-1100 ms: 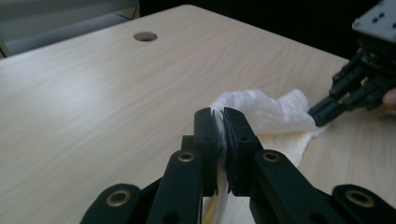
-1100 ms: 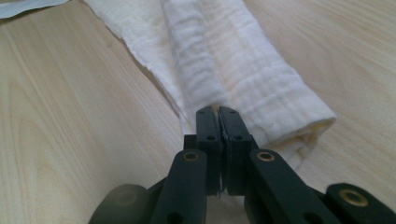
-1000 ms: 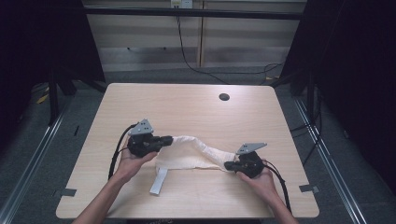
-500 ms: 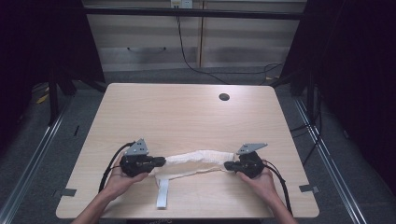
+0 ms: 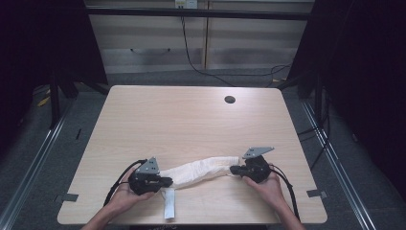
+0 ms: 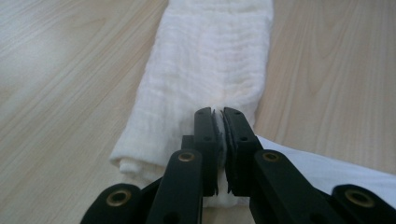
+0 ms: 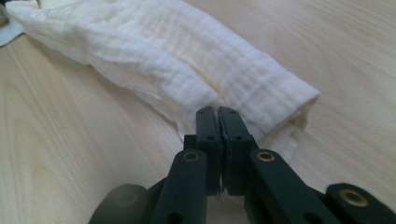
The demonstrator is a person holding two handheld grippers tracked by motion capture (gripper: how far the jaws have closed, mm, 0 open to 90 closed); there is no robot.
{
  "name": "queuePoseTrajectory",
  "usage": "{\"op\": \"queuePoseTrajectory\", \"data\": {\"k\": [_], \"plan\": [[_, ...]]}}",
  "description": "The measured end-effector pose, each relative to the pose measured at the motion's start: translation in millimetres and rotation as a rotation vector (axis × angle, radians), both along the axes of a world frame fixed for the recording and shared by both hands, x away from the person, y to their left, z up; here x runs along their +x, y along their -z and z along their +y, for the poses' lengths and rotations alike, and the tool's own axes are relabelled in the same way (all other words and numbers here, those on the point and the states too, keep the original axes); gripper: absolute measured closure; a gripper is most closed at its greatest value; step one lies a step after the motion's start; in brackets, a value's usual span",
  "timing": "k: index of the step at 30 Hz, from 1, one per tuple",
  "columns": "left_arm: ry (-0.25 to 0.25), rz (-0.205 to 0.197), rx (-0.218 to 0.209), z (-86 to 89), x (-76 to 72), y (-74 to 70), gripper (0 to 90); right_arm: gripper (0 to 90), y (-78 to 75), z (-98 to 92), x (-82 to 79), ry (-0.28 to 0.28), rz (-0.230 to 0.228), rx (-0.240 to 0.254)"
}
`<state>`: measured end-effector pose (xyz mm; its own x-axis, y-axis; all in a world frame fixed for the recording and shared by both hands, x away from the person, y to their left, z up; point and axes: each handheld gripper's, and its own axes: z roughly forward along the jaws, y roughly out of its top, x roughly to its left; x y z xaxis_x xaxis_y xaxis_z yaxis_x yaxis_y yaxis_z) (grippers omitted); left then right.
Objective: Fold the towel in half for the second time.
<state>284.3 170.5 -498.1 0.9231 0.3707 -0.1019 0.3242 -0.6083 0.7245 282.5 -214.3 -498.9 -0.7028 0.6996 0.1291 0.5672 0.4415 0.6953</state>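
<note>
A folded white cloth (image 5: 201,170) lies as a long band across the near part of the wooden table (image 5: 191,120). My left gripper (image 5: 167,182) is shut on its left end; in the left gripper view the cloth (image 6: 210,60) stretches away from the pinching jaws (image 6: 219,122). At the band's right end my right gripper (image 5: 233,169) is shut on the cloth's edge, with the cloth (image 7: 187,51) running off to the upper left beyond the closed jaws (image 7: 218,120). A narrow white strip (image 5: 169,206) hangs off the left end toward the table's front edge.
A small dark round hole (image 5: 230,99) sits near the table's far right. Black cables trail from both grippers over the near edge. Beyond the table stand cabinet fronts (image 5: 191,43) and dark floor on both sides.
My left gripper has come down and toward the table's near edge, pulling the cloth's left end with it, so the band now lies flatter and straighter. The right gripper has kept still.
</note>
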Motion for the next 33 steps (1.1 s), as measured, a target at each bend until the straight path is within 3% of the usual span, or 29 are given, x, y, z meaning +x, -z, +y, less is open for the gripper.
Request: {"op": "queuePoseTrajectory", "data": {"k": [2,10,18,19,21,24,26,30,33], "plan": [[-0.008,-0.039,0.029,1.4,-0.4,-0.6,85.0,88.5,-1.4,-1.6,-0.7,0.008,-0.008,-0.024],[-0.038,-0.035,0.006,5.1,6.1,1.9,85.1,88.3,-3.9,-2.2,-7.8,0.036,-0.031,-0.069],[-0.11,-0.043,0.014,6.4,27.7,2.8,85.1,88.2,-0.5,-1.2,-1.3,0.054,-0.045,-0.034],[-0.13,-0.038,-0.01,6.8,31.2,4.5,85.1,88.2,0.0,-0.8,0.4,0.052,-0.052,-0.032],[-0.138,-0.029,-0.014,9.8,38.0,5.1,85.1,88.2,0.3,0.6,2.8,0.065,-0.051,-0.034],[-0.158,-0.059,-0.001,9.9,45.0,5.5,85.1,88.1,1.8,2.0,8.2,0.069,-0.065,-0.022],[-0.176,-0.036,-0.043,11.6,48.9,8.1,85.0,87.8,2.3,3.8,10.2,0.076,-0.071,-0.024],[-0.179,-0.007,-0.07,17.8,50.2,9.0,83.9,81.5,0.6,4.5,8.4,0.075,-0.081,-0.029],[-0.185,-0.012,-0.07,18.7,46.5,6.7,77.5,78.3,-4.0,4.0,0.4,0.081,-0.098,-0.033]]}}
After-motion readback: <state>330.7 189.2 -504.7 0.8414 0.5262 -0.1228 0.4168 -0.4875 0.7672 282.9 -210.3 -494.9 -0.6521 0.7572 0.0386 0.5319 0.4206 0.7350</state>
